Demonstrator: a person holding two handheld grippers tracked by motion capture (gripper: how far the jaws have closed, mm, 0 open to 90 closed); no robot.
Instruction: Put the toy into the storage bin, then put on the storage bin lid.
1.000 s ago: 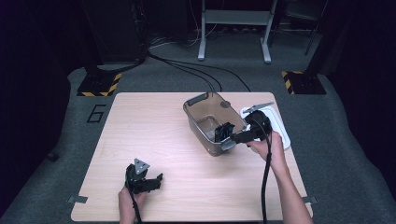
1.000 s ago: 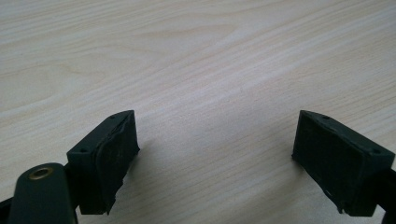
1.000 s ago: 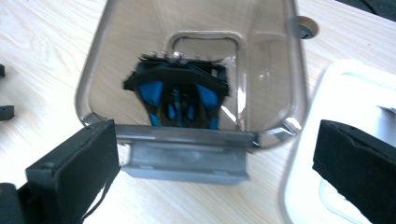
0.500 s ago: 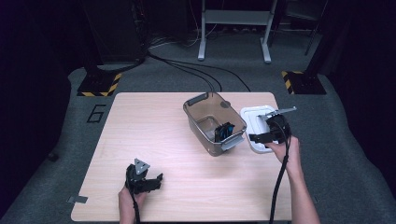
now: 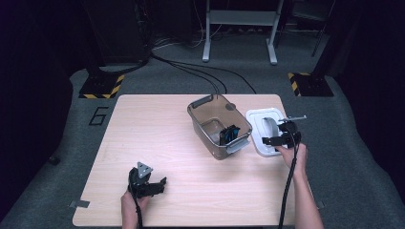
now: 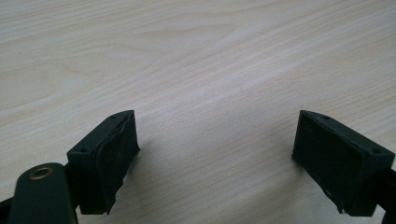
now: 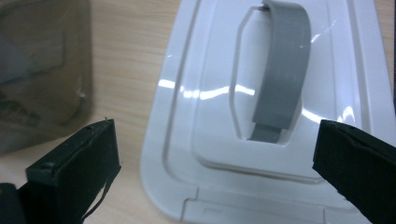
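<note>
Moved from the bin, right hand-held gripper (image 7: 215, 172) straddles lid (image 7: 280, 112).

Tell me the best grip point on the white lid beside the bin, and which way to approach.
Grip the grey handle arching over the recess in the middle of the white lid. The lid lies flat on the table, so its edges look hard to pinch. Come from above with the right gripper, open jaws either side of the strap.

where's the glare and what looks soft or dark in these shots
Right gripper view: bright glare streaks cross the white lid beside its grey handle, and the brown bin is blurred. Left gripper view: even light, soft shadows under the left tool. High view: table lit, surroundings nearly black.
</note>
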